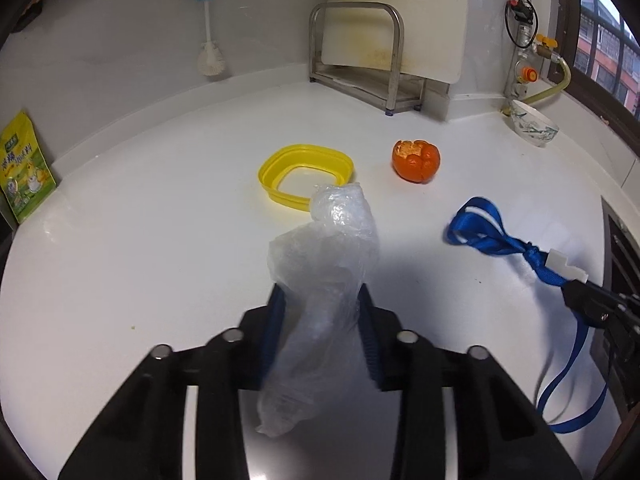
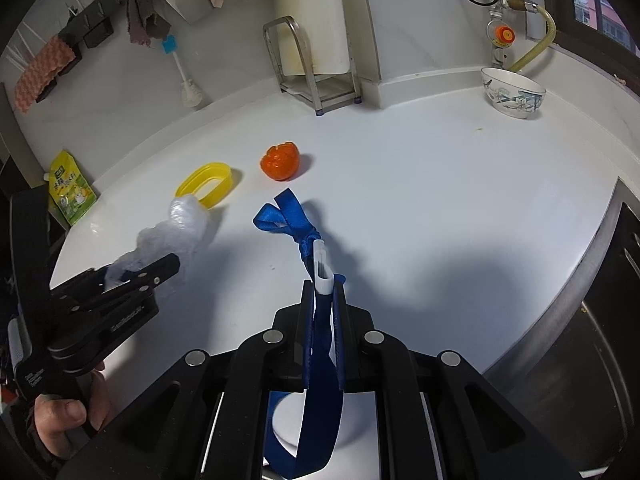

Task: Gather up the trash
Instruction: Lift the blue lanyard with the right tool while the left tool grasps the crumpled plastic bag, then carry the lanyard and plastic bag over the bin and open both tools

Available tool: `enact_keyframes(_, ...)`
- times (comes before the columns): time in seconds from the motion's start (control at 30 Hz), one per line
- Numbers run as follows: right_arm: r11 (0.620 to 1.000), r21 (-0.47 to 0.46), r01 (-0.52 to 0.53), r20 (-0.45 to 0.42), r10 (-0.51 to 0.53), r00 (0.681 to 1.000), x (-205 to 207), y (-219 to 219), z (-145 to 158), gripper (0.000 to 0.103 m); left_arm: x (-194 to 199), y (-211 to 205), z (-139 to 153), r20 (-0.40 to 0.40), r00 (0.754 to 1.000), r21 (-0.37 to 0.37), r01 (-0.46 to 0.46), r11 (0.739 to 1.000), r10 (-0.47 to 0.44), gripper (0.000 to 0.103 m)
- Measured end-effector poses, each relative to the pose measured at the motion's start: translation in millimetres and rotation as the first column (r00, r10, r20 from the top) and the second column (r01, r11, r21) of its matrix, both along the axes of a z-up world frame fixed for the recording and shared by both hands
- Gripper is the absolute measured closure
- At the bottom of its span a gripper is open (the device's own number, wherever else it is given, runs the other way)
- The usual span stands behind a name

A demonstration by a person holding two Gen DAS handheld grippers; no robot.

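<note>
White kitchen counter (image 1: 160, 240), seen from both wrist cameras.

Left wrist view, left to right. Far left edge: a green-yellow drink pouch (image 1: 24, 172) standing against the wall. Upper left: a bottle brush (image 1: 209, 40) with a blue head leaning on the wall. Centre: a yellow plastic ring (image 1: 306, 174), lying flat on the counter. Directly below it, the left gripper (image 1: 322, 304) is closed down on a crumpled clear plastic bag (image 1: 324, 264); both blue pads press into the bag's sides, with the bag bulging above the fingertips and trailing below them. The bag's top overlaps the ring's near edge in the frame; contact cannot be judged. Upper centre: a steel rack (image 1: 356, 56) holding a white cutting board. Right of the ring: a half-peeled mandarin (image 1: 416, 160), apart from it. Far right: a patterned bowl (image 1: 534, 128).

Right wrist view, left to right. Lower left: a person's hand (image 2: 68, 420) gripping the left tool's handle, bag held clear of the counter. Bottom centre: the right gripper (image 2: 323, 294) is fully closed, pinching a blue lanyard (image 2: 296, 220) with a white clip (image 2: 322, 268) between its pads. The lanyard's knotted loop sticks out past the fingertips toward the mandarin; its long strap hangs down beneath the jaws.
</note>
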State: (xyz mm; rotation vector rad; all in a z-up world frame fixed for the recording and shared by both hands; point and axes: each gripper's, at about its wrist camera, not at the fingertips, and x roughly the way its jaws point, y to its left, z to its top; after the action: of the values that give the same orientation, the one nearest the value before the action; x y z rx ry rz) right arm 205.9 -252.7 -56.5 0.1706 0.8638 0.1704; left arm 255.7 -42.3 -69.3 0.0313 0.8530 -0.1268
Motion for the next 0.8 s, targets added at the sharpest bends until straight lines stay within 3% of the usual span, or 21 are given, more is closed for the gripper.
enact_keyframes(0.13, 1.000, 0.002, -0.007, 0.010, 0.007, 1.000, -13, 8, 4, 0.094, -13, 4, 3, 0.002, 1.000, -0.021, -0.001, 1.000, 0.001, 0.082)
enact_keyframes(0.43, 1.000, 0.022, -0.003, 0.026, 0.003, 1.000, -60, 16, 10, 0.094, -82, 17, 23, 0.056, 0.998, 0.036, -0.015, 0.999, 0.013, 0.083)
enact_keyframes(0.8, 0.995, 0.087, 0.040, 0.035, -0.043, 0.998, -139, 25, 10, 0.094, -178, 30, 38, 0.076, 0.996, 0.016, 0.045, 0.999, -0.046, 0.083)
